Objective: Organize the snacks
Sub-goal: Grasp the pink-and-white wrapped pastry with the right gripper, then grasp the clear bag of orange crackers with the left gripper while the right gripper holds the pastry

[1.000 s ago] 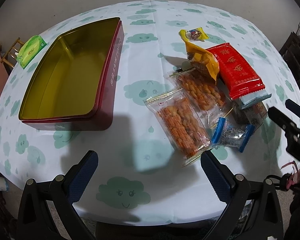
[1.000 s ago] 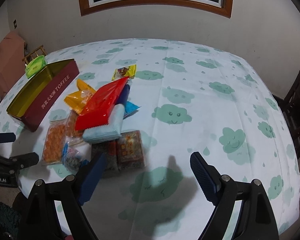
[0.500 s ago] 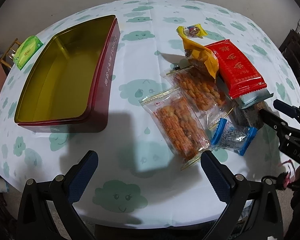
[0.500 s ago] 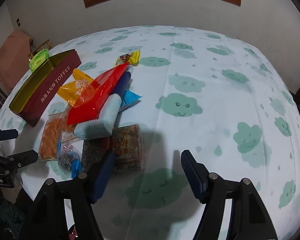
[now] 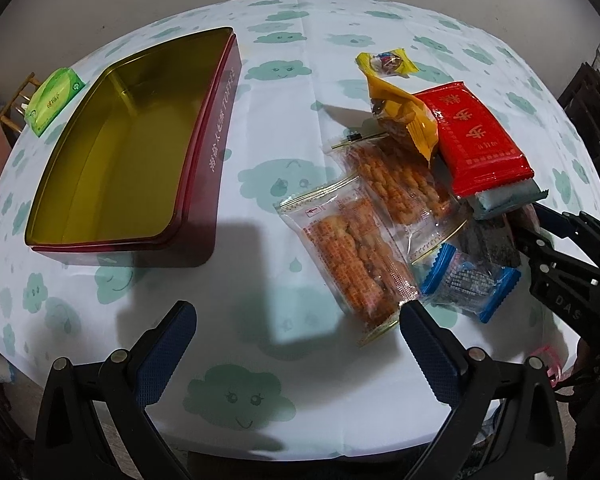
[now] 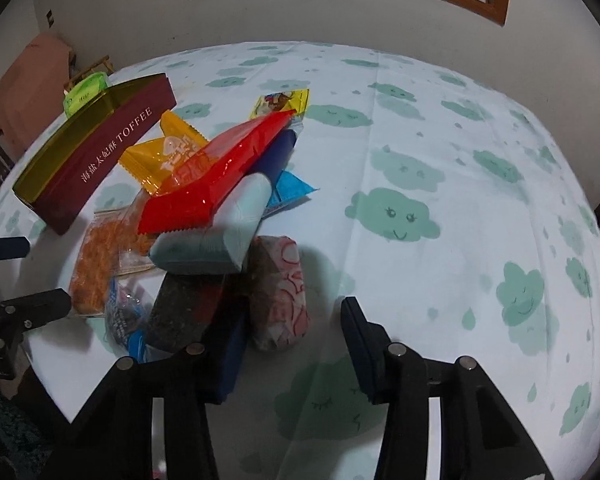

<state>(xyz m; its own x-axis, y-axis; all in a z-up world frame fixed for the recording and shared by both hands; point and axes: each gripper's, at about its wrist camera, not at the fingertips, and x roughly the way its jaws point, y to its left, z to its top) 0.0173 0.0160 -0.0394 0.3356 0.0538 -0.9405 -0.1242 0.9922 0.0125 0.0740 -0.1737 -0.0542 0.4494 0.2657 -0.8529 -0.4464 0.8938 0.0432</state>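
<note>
An empty maroon toffee tin (image 5: 124, 160) with a gold inside sits at the table's left; it also shows in the right wrist view (image 6: 92, 160). A pile of snack packets lies to its right: two clear packs of orange crackers (image 5: 352, 256), a red pack (image 5: 480, 140), a yellow pack (image 5: 404, 116), a blue-edged pack (image 5: 468, 280). My left gripper (image 5: 296, 344) is open above the front edge, empty. My right gripper (image 6: 296, 344) is open, its jaws around the near end of a red-and-white patterned pack (image 6: 280, 292).
A green tissue pack (image 5: 52, 100) lies at the far left edge by the tin. A small yellow candy packet (image 5: 388, 64) lies behind the pile. A pale blue pack (image 6: 216, 236) rests on the pile under the red one. The cloud-print tablecloth (image 6: 440, 200) spreads to the right.
My right gripper has moved forward and down toward the pile, now straddling the patterned pack. My left gripper has shifted slightly; the tin and packets have not moved.
</note>
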